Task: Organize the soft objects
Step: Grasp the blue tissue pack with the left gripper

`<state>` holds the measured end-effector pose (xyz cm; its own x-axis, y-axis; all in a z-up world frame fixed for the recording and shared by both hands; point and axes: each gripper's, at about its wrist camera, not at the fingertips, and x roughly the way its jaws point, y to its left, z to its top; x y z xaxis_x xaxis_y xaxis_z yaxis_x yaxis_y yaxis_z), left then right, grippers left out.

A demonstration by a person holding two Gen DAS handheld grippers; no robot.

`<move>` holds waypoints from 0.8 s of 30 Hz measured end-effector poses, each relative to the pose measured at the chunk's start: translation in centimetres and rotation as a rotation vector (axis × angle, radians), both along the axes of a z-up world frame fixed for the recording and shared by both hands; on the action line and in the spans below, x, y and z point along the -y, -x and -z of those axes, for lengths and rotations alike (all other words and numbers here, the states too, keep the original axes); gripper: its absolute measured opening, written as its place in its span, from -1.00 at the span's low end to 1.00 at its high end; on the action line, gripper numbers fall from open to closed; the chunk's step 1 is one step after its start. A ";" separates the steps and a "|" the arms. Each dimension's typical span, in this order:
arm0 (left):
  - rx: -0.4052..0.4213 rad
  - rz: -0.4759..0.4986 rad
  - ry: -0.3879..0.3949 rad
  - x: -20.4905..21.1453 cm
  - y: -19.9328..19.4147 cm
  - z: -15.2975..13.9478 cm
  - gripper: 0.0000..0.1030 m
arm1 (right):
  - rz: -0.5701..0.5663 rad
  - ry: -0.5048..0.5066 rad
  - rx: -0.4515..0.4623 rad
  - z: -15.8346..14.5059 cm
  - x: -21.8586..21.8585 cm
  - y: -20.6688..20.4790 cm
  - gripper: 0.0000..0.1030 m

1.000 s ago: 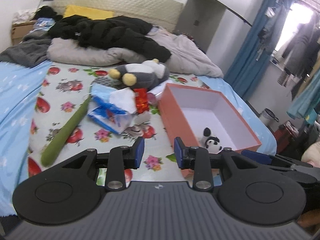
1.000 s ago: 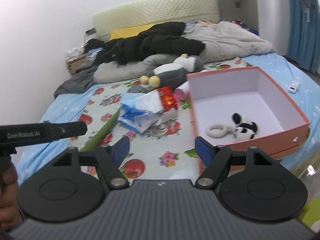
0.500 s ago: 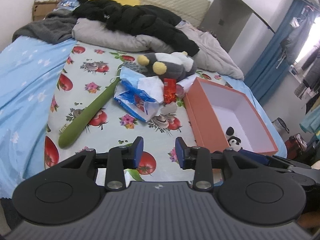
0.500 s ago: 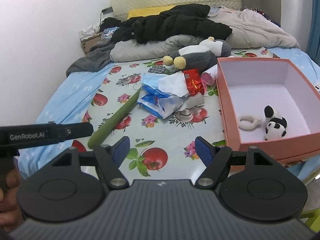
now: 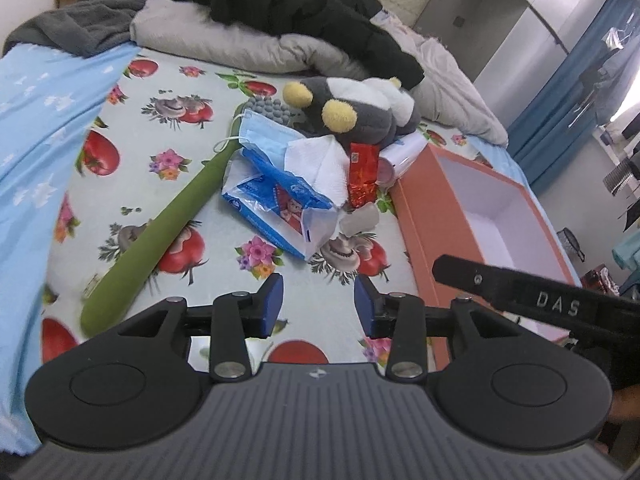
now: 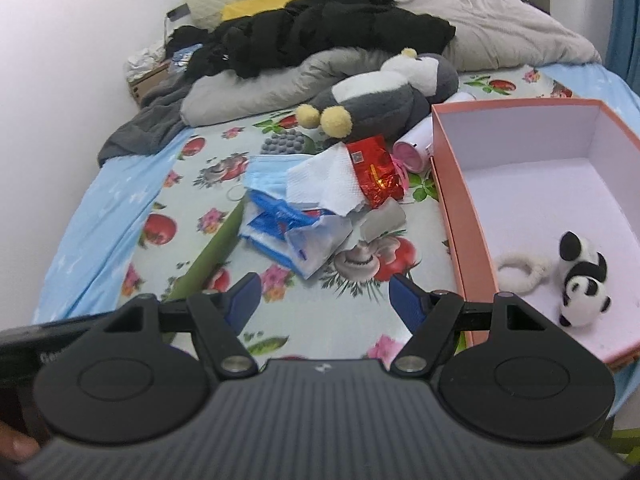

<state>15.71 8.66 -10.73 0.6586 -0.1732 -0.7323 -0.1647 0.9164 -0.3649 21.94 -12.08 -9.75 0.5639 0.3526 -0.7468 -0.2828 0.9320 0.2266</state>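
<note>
Box [image 6: 460,216], orange with a pale inside, is sitting on the bed [image 5: 132,152], holding a small panda toy [image 6: 582,284] and a white ring [image 6: 522,270]. I'm hovering both tools over the floral sheet. My left gripper [image 5: 318,304] is opening, empty; my right gripper [image 6: 326,300] is standing wide, empty. The grey penguin plush [image 5: 360,110] is lying well beyond them, behind the clutter.

Orange box [image 5: 436,216] interior mostly hidden behind near wall; green plush stick [image 6: 216,252] partly behind gripper.
</note>
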 end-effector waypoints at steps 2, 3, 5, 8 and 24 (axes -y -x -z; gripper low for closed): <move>-0.017 0.007 0.005 -0.2 -1.8 1.0 -0.13 | -0.001 0.001 -0.011 0.8 -0.3 -1.5 0.37; -0.022 0.010 0.006 -0.3 -2.5 1.5 -0.13 | 0.001 0.006 -0.016 1.3 -0.5 -2.3 0.32; -0.029 0.016 0.013 -0.4 -4.1 2.6 -0.13 | 0.004 0.013 -0.032 2.0 -0.8 -3.9 0.32; -0.039 0.020 0.025 -0.6 -6.5 4.0 -0.13 | 0.007 0.021 -0.055 3.2 -1.2 -6.3 0.29; -0.068 0.063 0.066 -1.0 -14.4 10.5 -0.31 | 0.112 0.030 -0.187 10.5 -2.8 -15.1 -0.03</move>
